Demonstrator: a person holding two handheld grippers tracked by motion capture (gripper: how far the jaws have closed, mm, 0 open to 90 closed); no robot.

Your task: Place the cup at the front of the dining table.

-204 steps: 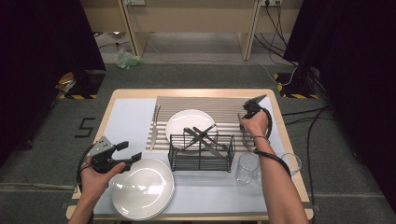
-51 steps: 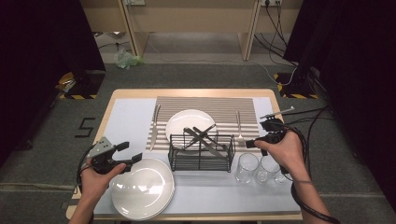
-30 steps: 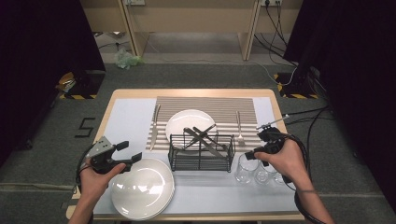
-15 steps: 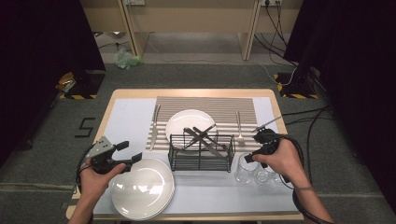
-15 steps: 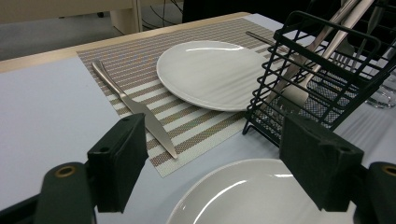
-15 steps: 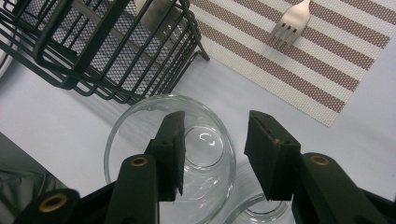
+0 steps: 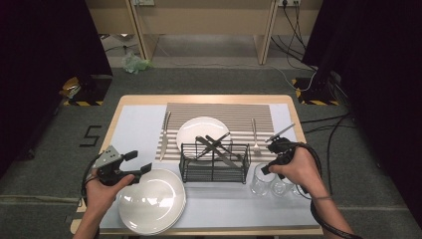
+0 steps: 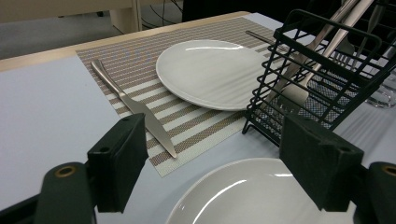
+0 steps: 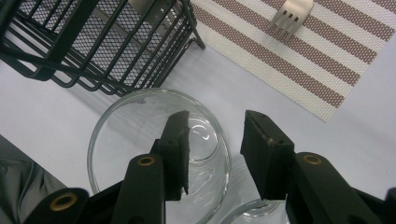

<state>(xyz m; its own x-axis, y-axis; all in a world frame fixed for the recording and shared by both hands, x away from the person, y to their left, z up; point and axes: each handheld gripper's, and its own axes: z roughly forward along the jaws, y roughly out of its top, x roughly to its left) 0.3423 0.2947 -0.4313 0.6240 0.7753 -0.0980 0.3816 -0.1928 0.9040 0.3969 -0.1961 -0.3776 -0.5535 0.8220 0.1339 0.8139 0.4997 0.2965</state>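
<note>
The left gripper (image 7: 133, 166) is held level in the left hand (image 7: 102, 186), jaws wide apart with nothing between them. The right gripper (image 9: 215, 140) points steeply down from the right hand (image 7: 293, 167); its jaws have just been closing and stand half apart, one inside a glass (image 9: 154, 140) rim, one outside.

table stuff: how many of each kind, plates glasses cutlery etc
plates: 2, one on the placemat, one near the left gripper
glasses: 3
knife on the mat: 1
fork on the mat: 1
wire basket: 1
placemat: 1
total: 9, basket cutlery uncounted
</note>
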